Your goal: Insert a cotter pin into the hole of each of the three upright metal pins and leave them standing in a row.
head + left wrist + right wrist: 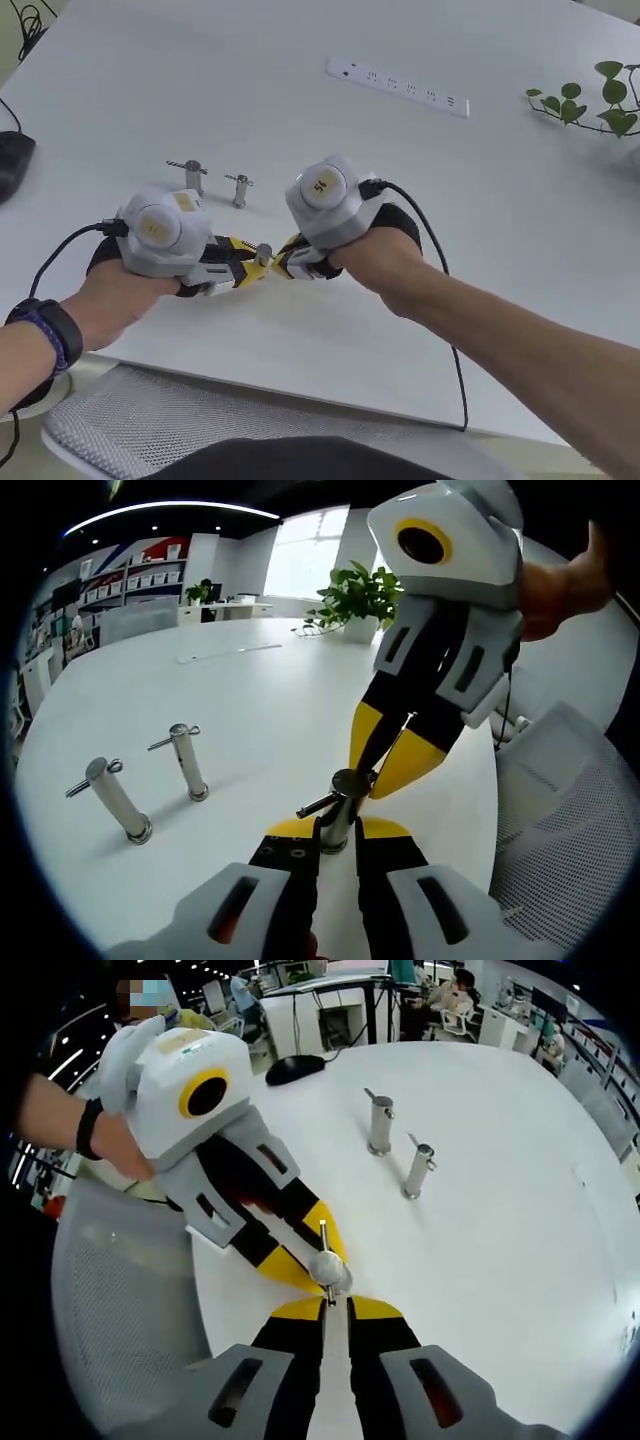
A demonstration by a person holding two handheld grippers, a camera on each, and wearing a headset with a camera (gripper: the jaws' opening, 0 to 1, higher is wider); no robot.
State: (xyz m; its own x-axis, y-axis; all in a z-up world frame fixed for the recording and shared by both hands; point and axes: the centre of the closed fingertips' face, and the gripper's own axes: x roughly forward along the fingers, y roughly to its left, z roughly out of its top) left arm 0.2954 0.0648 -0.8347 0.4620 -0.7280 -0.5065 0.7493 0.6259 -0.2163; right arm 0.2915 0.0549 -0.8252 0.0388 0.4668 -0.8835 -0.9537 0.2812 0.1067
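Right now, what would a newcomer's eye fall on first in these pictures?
Near the front of the white table two grippers meet tip to tip: the left gripper clamps an upright metal pin in its jaws while the right gripper pinches a cotter pin at its top. Behind stand a second metal pin and a third metal pin, each with a cotter pin through it.

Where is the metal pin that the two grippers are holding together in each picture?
Head view: low centre, the held pin sits between the left gripper and right gripper.
Left gripper view: held pin bottom centre, in that view's own jaws, a cotter pin poking out.
Right gripper view: held pin centre, just above its jaws.
Shared landmark: the two finished pins on the white table beyond.
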